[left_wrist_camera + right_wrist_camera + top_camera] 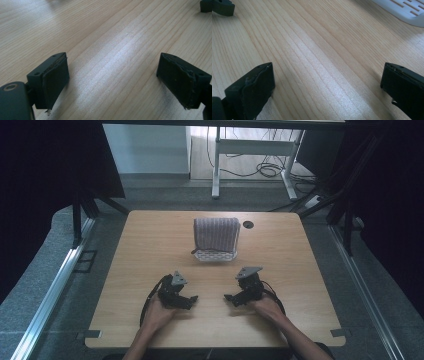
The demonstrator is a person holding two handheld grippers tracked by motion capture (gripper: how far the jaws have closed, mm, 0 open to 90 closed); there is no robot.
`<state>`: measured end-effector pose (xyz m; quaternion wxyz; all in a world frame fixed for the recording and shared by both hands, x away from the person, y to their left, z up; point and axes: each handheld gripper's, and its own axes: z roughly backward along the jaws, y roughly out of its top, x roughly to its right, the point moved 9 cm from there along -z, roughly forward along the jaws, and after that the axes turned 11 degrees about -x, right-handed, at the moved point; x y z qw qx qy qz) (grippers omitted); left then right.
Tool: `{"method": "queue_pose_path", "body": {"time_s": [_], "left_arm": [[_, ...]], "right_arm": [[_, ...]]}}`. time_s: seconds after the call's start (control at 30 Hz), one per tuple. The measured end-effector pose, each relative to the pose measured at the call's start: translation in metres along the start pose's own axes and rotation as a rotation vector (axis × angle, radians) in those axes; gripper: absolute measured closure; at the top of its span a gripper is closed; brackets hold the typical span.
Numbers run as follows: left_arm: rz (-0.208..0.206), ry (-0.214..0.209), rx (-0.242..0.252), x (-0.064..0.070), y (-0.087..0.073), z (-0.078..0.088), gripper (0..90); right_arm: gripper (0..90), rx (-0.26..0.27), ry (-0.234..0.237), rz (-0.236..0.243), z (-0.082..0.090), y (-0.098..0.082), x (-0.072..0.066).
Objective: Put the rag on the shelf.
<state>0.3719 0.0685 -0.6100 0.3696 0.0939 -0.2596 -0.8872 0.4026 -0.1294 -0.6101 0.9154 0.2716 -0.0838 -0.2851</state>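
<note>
A white slotted basket point(214, 254) stands at the middle of the wooden table point(150, 245), and a folded grey-purple cloth point(216, 232) rises out of it. Nearer the front edge, a hand holds my left gripper point(188, 300) low over the wood, pointing right. Its jaws stand wide apart in the left gripper view point(112, 77) with only bare table between them. Opposite it, my right gripper point(230, 298) points left. It is open too point(327, 85), with nothing between its jaws. The basket's rim point(404, 10) shows at the upper right of the right gripper view.
A dark cable hole point(248, 224) sits in the table to the right of the basket. Each gripper view catches a jaw tip of the other gripper point(206, 5) point(222, 6). Black curtains and metal frame rails flank the table. A white desk frame point(250, 150) stands behind.
</note>
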Motion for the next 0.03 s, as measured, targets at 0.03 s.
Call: {"method": "queue_pose_path", "body": {"time_s": [0.03], "left_arm": [[0.001, 0.000, 0.001, 0.0000, 0.0000, 0.0000, 10.0]], "right_arm": [[0.0, 0.000, -0.001, 0.001, -0.0001, 0.0000, 0.0000]]}}
